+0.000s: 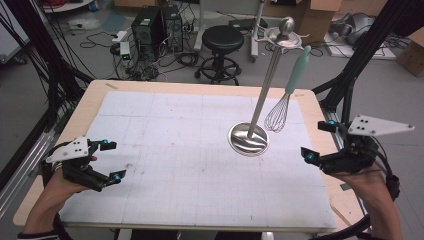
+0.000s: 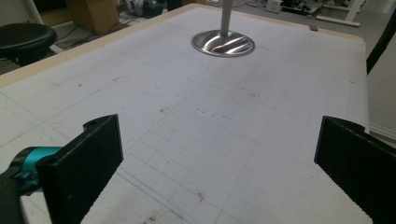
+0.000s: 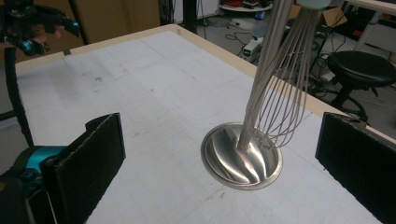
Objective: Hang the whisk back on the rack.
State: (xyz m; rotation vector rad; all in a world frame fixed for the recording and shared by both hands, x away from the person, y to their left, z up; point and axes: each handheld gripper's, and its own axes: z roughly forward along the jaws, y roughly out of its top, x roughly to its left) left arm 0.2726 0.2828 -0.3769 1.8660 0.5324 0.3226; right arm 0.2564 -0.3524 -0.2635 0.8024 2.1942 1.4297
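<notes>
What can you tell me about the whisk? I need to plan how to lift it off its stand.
The whisk hangs from the ring at the top of a metal stand, handle up, wire balloon down. Its handle looks like pale teal plastic or silicone; the loops are thin bright steel wire. It hangs slightly tilted beside the pole, its wires above the far edge of the stand's round polished base, seemingly clear of it. Neither gripper touches it; the right gripper is nearer.

Looked like a lab or workshop: computer towers (image 1: 156, 31) and tangled cables (image 1: 95, 37) sat on the grey floor, cardboard boxes (image 1: 320, 15) beyond the desk's (image 1: 90, 105) far edge, black stool (image 1: 222, 42) nearby.
</notes>
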